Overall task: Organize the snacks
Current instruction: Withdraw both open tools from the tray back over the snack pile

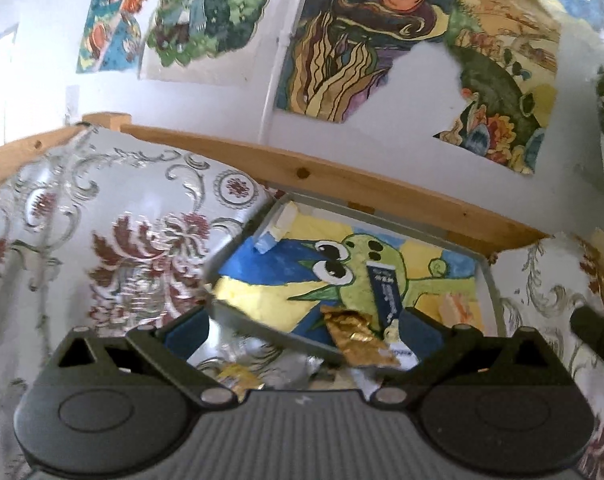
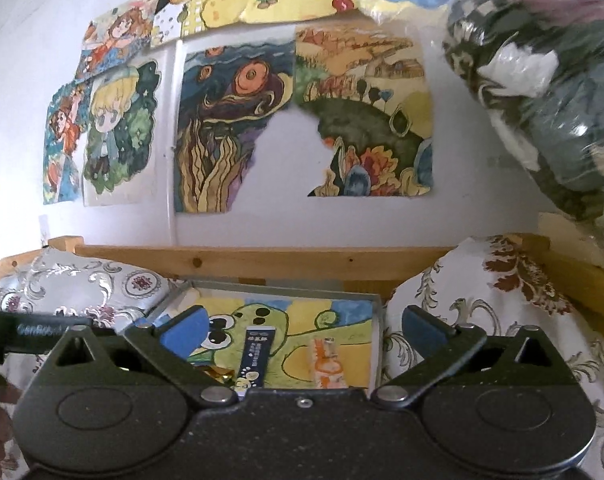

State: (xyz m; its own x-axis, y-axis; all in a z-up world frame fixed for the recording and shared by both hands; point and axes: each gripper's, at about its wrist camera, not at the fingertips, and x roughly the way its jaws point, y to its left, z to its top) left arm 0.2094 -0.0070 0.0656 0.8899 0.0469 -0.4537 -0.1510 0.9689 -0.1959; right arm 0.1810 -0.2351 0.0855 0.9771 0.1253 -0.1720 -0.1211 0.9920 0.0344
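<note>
Left gripper (image 1: 302, 330): jaws spread, nothing held, just short of gold wrapper (image 1: 356, 330) lying over near rim of grey tray (image 1: 490, 280). Dark blue snack stick (image 1: 386, 294) lies inside tray on frog drawing. Right gripper (image 2: 302, 330): jaws spread, empty, above orange packet (image 2: 326, 364).

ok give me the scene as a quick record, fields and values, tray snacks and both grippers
container: shallow grey tray lined with a frog painting, between two patterned cushions
in tray: dark blue snack stick, orange snack packet, blue and white piece in the far left corner
on tray edge: gold wrapper, lying over the near rim
left gripper: open, empty, at the near rim
right gripper: open, empty, facing the tray
behind: wooden rail, wall of paintings
</note>
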